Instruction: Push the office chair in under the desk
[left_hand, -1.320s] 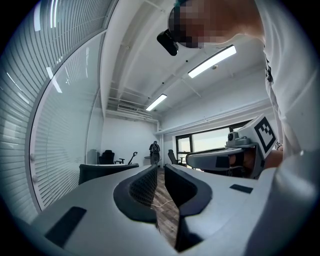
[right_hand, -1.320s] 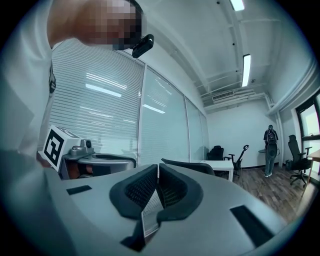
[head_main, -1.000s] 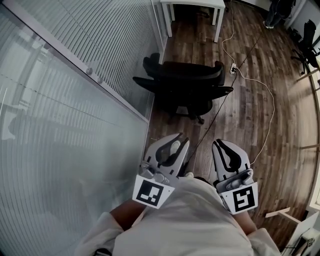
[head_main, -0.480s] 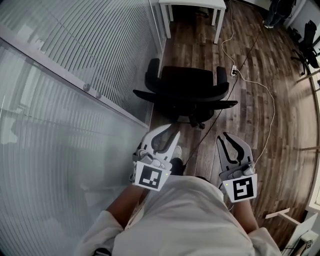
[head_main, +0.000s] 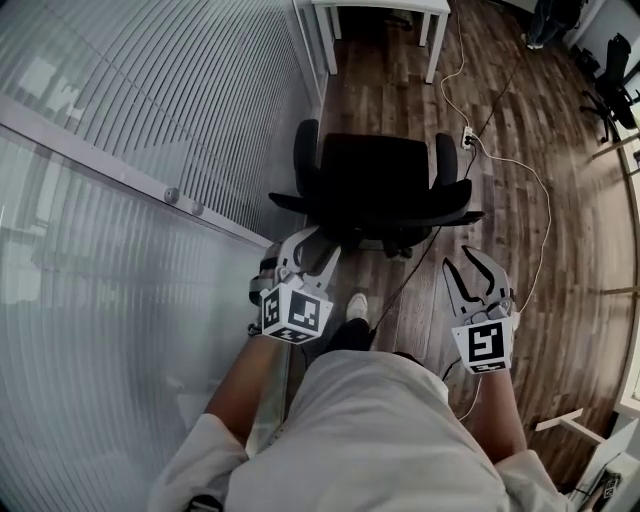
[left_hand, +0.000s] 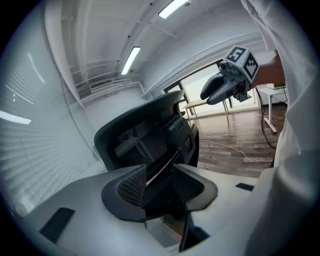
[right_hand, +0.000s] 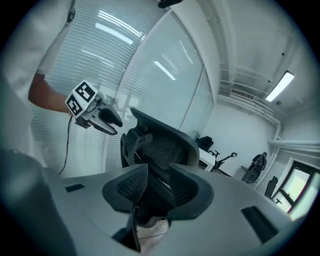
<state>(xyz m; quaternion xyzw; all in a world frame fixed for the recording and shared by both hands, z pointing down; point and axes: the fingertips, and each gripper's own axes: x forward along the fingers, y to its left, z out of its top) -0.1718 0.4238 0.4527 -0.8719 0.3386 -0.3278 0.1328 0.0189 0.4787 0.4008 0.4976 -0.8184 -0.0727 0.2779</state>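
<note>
Status: the push is not yet begun. The chair (head_main: 385, 185) is seen on the floor (head_main: 500, 300), well apart from the tabletop (head_main: 400, 4) at the top of the head view. Its seat is turned toward the tabletop and its backrest (head_main: 380, 215) toward the person. The whole travel under the tabletop is judged to remain. A cable (head_main: 520, 170) is noted on the floor at the chair's right.

Pose: the left hand-held gripper (head_main: 322, 247) is held near the backrest's left end; contact cannot be told. The right hand-held gripper (head_main: 468, 262) is held just short of the right end, apart from it. Both are pointed forward and somewhat down.

Jaws: on both, the jaws have just been opening and are seen apart. Nothing is caught between the pads; the backrest is only framed beyond them.
</note>
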